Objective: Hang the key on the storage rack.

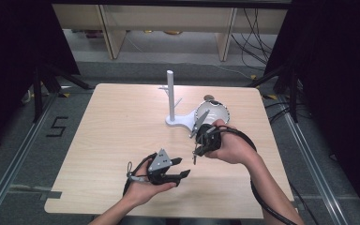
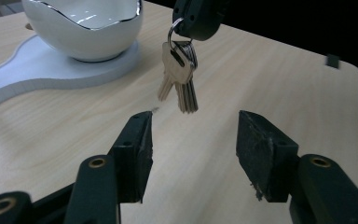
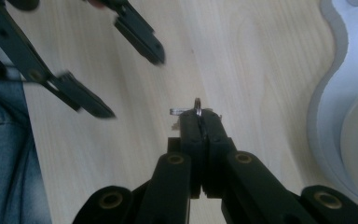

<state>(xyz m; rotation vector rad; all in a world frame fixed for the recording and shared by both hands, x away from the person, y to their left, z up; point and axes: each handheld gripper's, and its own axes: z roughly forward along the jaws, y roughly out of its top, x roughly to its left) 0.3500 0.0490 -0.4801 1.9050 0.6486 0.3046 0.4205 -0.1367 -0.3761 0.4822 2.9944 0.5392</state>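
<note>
Above the surface (image 1: 112,136), near its 4 o'clock part, the right gripper (image 3: 199,122) is clenched on a ring of keys (image 2: 181,77), which hang clear of the wood. At 6 o'clock the left gripper (image 2: 193,140) is released, nothing between its jaws. At 1 o'clock sits a white bowl (image 1: 215,112).

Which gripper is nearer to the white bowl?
Right. The right gripper, shut on the keys, hangs just in front of the white bowl; the left gripper is open, farther toward the person.
</note>
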